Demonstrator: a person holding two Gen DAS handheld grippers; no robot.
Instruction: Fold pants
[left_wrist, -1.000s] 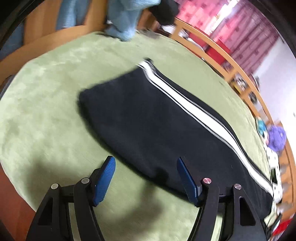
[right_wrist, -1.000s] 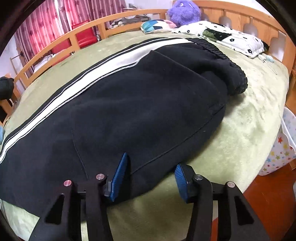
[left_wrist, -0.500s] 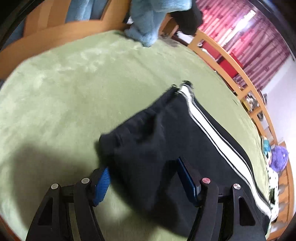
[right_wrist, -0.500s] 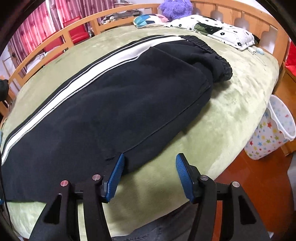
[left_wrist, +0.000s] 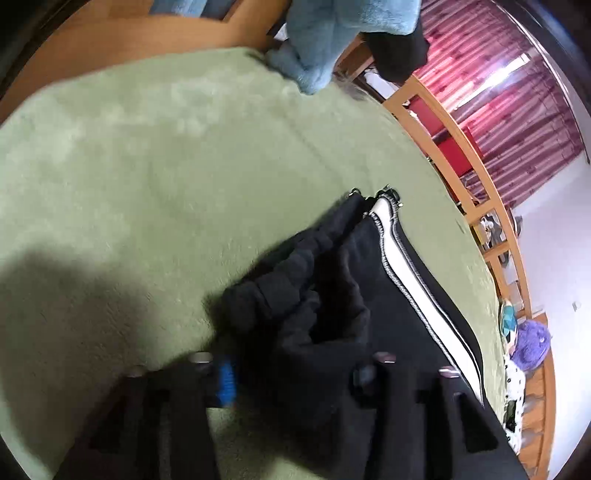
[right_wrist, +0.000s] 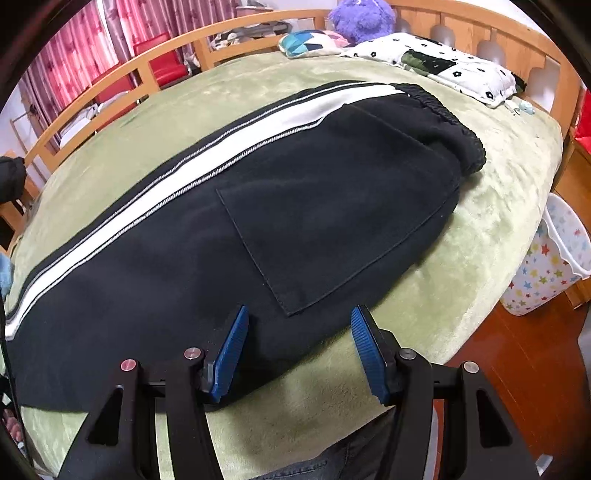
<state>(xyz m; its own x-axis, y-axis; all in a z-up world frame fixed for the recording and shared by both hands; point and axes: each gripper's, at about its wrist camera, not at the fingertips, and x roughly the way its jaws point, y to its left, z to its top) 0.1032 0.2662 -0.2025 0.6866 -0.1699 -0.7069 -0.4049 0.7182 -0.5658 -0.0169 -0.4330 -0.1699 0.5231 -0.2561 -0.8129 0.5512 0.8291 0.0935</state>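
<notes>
Since a second earlier, the left tool (left_wrist: 295, 373) had travelled from the flat middle of the leg to the cuff end of the black pants (right_wrist: 295, 206), and the fabric there, smooth before, had gathered into a bunched heap between its fingers. Its jaws were closing, with that bunched cloth filling the gap between them; the view was blurred and one blue pad (left_wrist: 226, 380) was half covered, so whether the pads pressed the fabric could not be told. The right tool (right_wrist: 299, 347) had drawn back a little toward the near edge of the bed (right_wrist: 491, 206), bringing the seat pocket (right_wrist: 332, 236) into plain sight. Its jaws stood apart and pressed on nothing, and the near hem of the pants lay in the gap below them.

The pants lay lengthwise on the green bed cover, flat apart from the bunched cuff, their white side stripe (right_wrist: 207, 158) along the far edge and the elastic waistband (right_wrist: 447, 114) toward the patterned pillow (right_wrist: 443, 62). A purple plush toy (right_wrist: 362, 16) sat by the wooden headboard, and a star-printed bin (right_wrist: 554, 258) stood on the floor beside the bed. A light blue garment (left_wrist: 332, 40) hung over the footboard.
</notes>
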